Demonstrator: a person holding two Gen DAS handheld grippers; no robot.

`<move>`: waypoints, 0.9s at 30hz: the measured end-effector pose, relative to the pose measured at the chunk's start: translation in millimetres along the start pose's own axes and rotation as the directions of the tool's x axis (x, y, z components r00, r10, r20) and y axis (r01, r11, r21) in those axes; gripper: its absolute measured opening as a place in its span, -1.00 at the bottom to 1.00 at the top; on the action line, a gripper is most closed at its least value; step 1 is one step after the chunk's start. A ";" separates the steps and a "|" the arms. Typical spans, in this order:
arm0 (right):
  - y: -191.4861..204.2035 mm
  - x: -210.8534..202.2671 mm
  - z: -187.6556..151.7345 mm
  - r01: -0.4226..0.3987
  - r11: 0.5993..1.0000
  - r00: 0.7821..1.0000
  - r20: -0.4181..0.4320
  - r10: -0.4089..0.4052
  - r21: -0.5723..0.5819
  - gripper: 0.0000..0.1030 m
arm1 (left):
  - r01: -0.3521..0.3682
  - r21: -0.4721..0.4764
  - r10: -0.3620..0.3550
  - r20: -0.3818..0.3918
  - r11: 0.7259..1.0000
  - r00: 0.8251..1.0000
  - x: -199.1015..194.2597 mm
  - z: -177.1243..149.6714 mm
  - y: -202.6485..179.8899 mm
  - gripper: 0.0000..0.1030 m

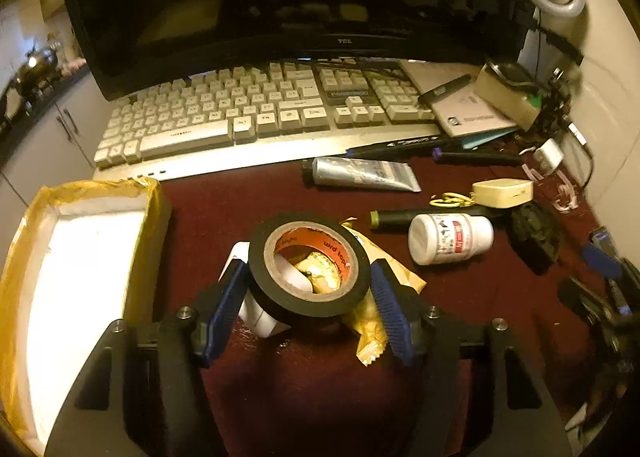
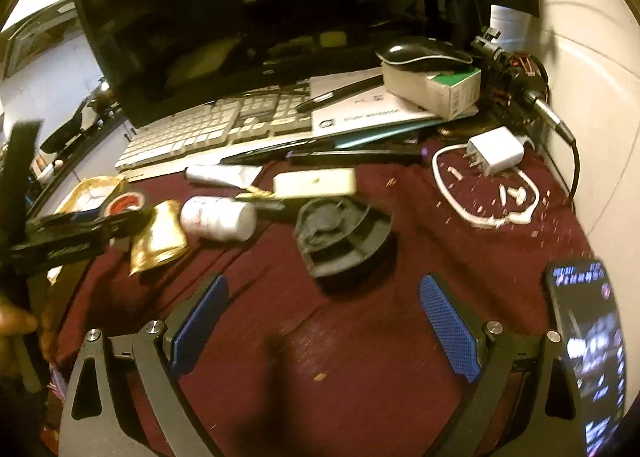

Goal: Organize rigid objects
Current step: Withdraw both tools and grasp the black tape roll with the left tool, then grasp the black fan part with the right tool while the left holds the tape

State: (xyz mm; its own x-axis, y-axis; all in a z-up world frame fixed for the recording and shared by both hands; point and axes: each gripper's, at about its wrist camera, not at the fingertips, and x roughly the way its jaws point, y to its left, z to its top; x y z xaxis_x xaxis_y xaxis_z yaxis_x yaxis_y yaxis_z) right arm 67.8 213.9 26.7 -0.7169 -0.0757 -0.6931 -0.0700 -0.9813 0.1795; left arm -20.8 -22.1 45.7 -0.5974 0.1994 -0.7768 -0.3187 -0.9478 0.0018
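Between the blue pads of the left claw (image 1: 309, 289), in the left wrist view: a black tape roll (image 1: 309, 265), tilted, orange core showing. Left pad looks to touch the roll's side; right pad sits just beside it, a sliver of gap possible. Call it pinching the roll, lightly. Roll rests partly on a white block (image 1: 256, 309) and a gold foil packet (image 1: 368, 321), so it is not flat on the maroon surface (image 1: 320, 397).
- Open box with yellow-taped rim (image 1: 156, 209) just left of the claw, white inside. Likely drop spot, judging from the task.
- Doing it well: firm up the squeeze across the roll's width before lifting. Lift straight up so the packet and block do not drag along. Clear the box rim, then lower, not drop.
- Risk: roll is tilted and smooth; it could pivot between the pads.
- Further right: white pill bottle (image 1: 450, 239) on its side, silver tube (image 1: 360, 175), cream charger (image 1: 504, 193); keyboard (image 1: 256, 109) behind. All still out on the surface.

Right wrist view, somewhat blurred:
- Right claw (image 2: 324, 321) spread wide, nothing between the pads, above bare cloth.
- Black round part (image 2: 344, 235) just ahead of it, within reach by my reading.
- Pill bottle (image 2: 218, 217) and packet (image 2: 158, 235) to the left; left tool's dark frame beyond them.
- Lit phone (image 2: 588, 341) at the right edge, close to the right finger. Keep clear of it.
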 end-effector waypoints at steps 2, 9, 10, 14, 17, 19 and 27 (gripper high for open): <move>-2.8 6.7 6.6 0.015 1.000 1.000 -0.016 -0.016 -0.013 0.83 | 0.023 -0.012 -0.023 -0.003 1.000 1.000 -3.6 -2.9 4.0 0.21; 2.0 38.9 18.7 0.025 0.994 0.994 -0.100 -0.036 -0.108 0.83 | 0.122 -0.012 -0.122 -0.002 0.993 0.993 -34.9 -32.6 7.0 0.21; 2.3 42.3 19.8 0.018 0.993 0.993 -0.111 -0.031 -0.117 0.83 | 0.138 -0.015 -0.138 -0.005 0.990 0.990 -39.8 -39.6 7.0 0.21; 9.1 54.1 25.5 0.036 0.983 0.990 -0.126 -0.060 -0.180 0.83 | 0.192 -0.034 -0.193 -0.051 0.981 0.980 -44.7 -65.5 5.8 0.21; 11.0 61.3 27.3 0.044 0.979 0.986 -0.146 -0.074 -0.200 0.82 | 0.208 -0.052 -0.212 -0.086 0.977 0.973 -41.3 -81.1 5.6 0.21; 11.9 64.5 26.2 0.045 0.978 0.983 -0.166 -0.080 -0.202 0.62 | 0.210 -0.060 -0.215 -0.095 0.976 0.972 -38.4 -86.8 5.4 0.21; 20.8 51.4 16.1 0.036 0.977 0.984 -0.164 -0.072 -0.209 0.20 | 0.179 -0.044 -0.182 -0.089 0.983 0.979 -34.9 -85.4 1.1 0.22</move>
State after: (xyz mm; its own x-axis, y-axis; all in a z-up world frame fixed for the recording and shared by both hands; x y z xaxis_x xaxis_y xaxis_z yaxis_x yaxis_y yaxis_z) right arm 18.2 192.5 6.0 -0.5862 -0.0333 -0.8095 0.0503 -0.9987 0.0046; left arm 62.6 -51.3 19.1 -0.4615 0.3462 -0.8168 -0.3883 -0.9067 -0.1649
